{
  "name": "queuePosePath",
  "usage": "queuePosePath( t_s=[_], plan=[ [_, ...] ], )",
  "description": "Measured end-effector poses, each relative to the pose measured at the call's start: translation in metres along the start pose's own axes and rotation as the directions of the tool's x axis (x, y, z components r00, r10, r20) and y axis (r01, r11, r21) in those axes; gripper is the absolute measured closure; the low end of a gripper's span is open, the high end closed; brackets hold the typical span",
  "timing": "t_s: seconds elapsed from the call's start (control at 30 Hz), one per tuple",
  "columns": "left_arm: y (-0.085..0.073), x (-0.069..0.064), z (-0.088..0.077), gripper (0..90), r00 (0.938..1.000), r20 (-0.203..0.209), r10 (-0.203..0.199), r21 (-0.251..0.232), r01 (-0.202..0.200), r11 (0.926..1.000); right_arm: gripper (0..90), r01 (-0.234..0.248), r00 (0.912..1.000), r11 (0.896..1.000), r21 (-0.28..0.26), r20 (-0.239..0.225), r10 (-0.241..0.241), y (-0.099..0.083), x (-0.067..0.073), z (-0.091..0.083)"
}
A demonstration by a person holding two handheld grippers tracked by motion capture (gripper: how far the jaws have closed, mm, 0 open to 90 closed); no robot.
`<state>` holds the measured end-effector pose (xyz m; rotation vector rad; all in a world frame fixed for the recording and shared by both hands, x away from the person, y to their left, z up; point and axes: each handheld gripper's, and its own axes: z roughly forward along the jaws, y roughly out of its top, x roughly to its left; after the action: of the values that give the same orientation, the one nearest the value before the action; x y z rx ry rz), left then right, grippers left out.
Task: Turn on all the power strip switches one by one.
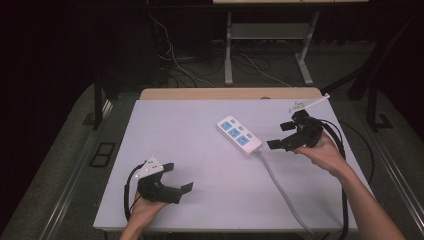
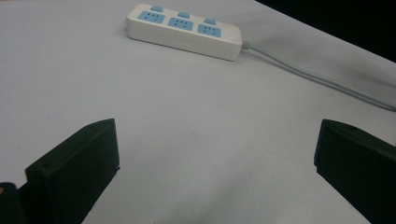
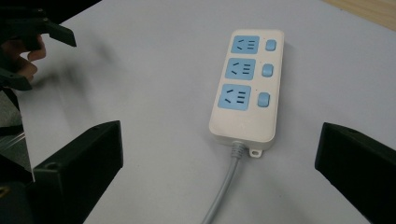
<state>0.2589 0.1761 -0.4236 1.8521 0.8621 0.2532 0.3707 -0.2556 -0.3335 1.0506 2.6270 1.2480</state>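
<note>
Both tongs gape empty — the rigid, light power strip [image 3: 245,84] ahead of the right tongs [image 1: 286,136] likely grips best across its narrow sides — left tongs [image 1: 179,177] well apart.

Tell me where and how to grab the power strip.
Grip the power strip across its narrow width, on the two long side walls near the cord end, coming down from above. It lies flat, sockets up, so only its sides offer parallel faces. The right gripper is nearest, its jaws open wide and probably able to span it; the plain stretch below the last socket keeps clear of the switches.
</note>
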Motion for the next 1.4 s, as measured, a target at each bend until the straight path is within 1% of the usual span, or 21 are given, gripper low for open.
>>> queuePosePath(
  t_s=[0.17, 0.3, 0.33, 0.67, 0.7, 0.77, 0.8, 0.83, 0.87, 1.03, 1.13, 1.17, 1.2, 1.23, 1.3, 1.33, 1.37, 1.4],
  plan=[
    [0.0, 0.0, 0.0, 0.0, 1.0, 0.0, 0.0, 0.0, 0.0, 1.0, 0.8, -0.003, 1.0, 1.0, 0.01, 0.006, 0.003, 0.01, -0.005, 0.006],
    [0.0, 0.0, 0.0, 0.0, 1.0, 0.0, -0.001, 0.0, 0.001, 1.0, 0.8, -0.001, 0.9999, 1.0, 0.014, 0.012, 0.001, 0.016, -0.007, 0.009],
    [0.0, 0.0, 0.0, 0.0, 1.0, 0.0, -0.001, 0.0, 0.001, 1.0, 0.8, -0.005, 0.9999, 1.0, 0.017, 0.015, 0.005, 0.019, -0.009, 0.011],
    [0.0, 0.0, 0.0, 0.0, 1.0, -0.002, 0.002, -0.002, -0.002, 1.0, 0.8, -0.03, 0.9988, 0.999, 0.025, 0.039, 0.029, 0.034, -0.016, 0.022],
    [0.0, 0.0, 0.0, 0.0, 1.0, -0.004, -0.003, -0.004, 0.003, 1.0, 0.8, -0.03, 0.9987, 0.999, 0.028, 0.043, 0.029, 0.035, -0.017, 0.023],
    [0.0, 0.0, -0.001, 0.0, 1.0, -0.005, -0.006, -0.005, 0.005, 1.0, 0.8, -0.038, 0.998, 0.999, 0.032, 0.052, 0.036, 0.037, -0.019, 0.026],
    [0.0, 0.0, 0.0, 0.0, 1.0, -0.004, -0.005, -0.005, 0.005, 1.0, 0.8, -0.038, 0.9974, 0.999, 0.038, 0.063, 0.036, 0.038, -0.021, 0.027],
    [0.0, 0.001, 0.0, 0.0, 1.0, -0.004, -0.005, -0.004, 0.005, 1.0, 0.8, -0.049, 0.9958, 0.998, 0.051, 0.08, 0.045, 0.039, -0.025, 0.031],
    [0.0, 0.001, 0.0, 0.0, 1.0, -0.003, -0.003, -0.003, 0.003, 1.0, 0.8, -0.054, 0.995, 0.997, 0.052, 0.086, 0.05, 0.04, -0.026, 0.032],
    [0.0, 0.001, 0.0, 0.0, 1.0, -0.003, -0.003, 0.0, 0.003, 1.0, 0.8, -0.078, 0.9922, 0.996, 0.046, 0.101, 0.073, 0.04, -0.032, 0.036],
    [0.0, 0.001, 0.0, 0.0, 1.0, -0.004, -0.004, -0.001, 0.004, 1.0, 0.8, -0.085, 0.9906, 0.995, 0.057, 0.112, 0.079, 0.04, -0.033, 0.041],
    [0.0, 0.001, 0.0, 0.0, 1.0, -0.004, -0.004, -0.001, 0.004, 1.0, 4.3, -0.079, 0.9904, 0.995, 0.067, 0.118, 0.071, 0.04, -0.033, 0.046],
    [0.0, 0.001, 0.0, 0.0, 1.0, -0.004, -0.004, -0.002, 0.004, 1.0, 4.3, -0.079, 0.9904, 0.995, 0.067, 0.118, 0.071, 0.04, -0.033, 0.046],
    [0.0, 0.001, 0.0, 0.0, 1.0, -0.005, -0.004, -0.002, 0.004, 1.0, 7.4, -0.07, 0.9914, 0.995, 0.07, 0.115, 0.062, 0.04, -0.032, 0.048],
    [0.0, 0.001, 0.0, 0.0, 1.0, -0.007, -0.005, -0.003, 0.005, 1.0, 7.5, -0.058, 0.9915, 0.995, 0.078, 0.121, 0.048, 0.041, -0.03, 0.053],
    [0.0, 0.001, 0.0, 0.0, 1.0, -0.007, -0.006, -0.005, 0.006, 1.0, 14.2, -0.048, 0.992, 0.995, 0.089, 0.121, 0.037, 0.041, -0.03, 0.058],
    [0.0, 0.001, 0.0, 0.0, 1.0, -0.007, -0.005, -0.004, 0.005, 1.0, 14.2, -0.048, 0.992, 0.995, 0.089, 0.121, 0.037, 0.041, -0.03, 0.058],
    [0.0, 0.001, 0.0, 0.0, 1.0, -0.007, -0.004, -0.004, 0.004, 1.0, 15.9, -0.047, 0.9921, 0.994, 0.095, 0.12, 0.035, 0.041, -0.029, 0.062]
  ],
)
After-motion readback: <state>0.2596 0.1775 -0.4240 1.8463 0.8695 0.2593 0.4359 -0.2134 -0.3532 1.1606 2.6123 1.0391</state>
